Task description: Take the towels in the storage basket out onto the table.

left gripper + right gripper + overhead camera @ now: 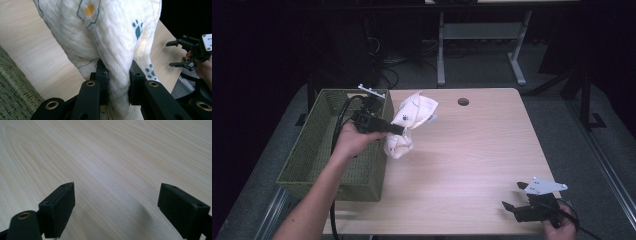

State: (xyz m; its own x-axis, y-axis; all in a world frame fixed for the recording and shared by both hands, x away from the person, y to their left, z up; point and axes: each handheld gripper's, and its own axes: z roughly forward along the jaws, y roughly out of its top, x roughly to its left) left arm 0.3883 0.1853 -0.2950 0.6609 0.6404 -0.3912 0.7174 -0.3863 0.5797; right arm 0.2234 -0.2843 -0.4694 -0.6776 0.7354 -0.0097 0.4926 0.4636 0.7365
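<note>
A white quilted cloth printed with teal paw marks and an orange dot hangs bunched above the light wooden table, just beside the right wall of a green woven rectangular basket. The left gripper has its 2 jaws pinched tight on a gathered fold of the fabric, as the left gripper view shows, with cloth spilling above and below the black pads. Its lower end appears to hang at or just over the tabletop. The step in hand looks like a carry toward the basket; the next move would call for swinging the bundle left over the rim, then releasing it inside. The right gripper rests idle near the table's front right corner, well apart from the cloth, jaws spread wide over bare wood.
</note>
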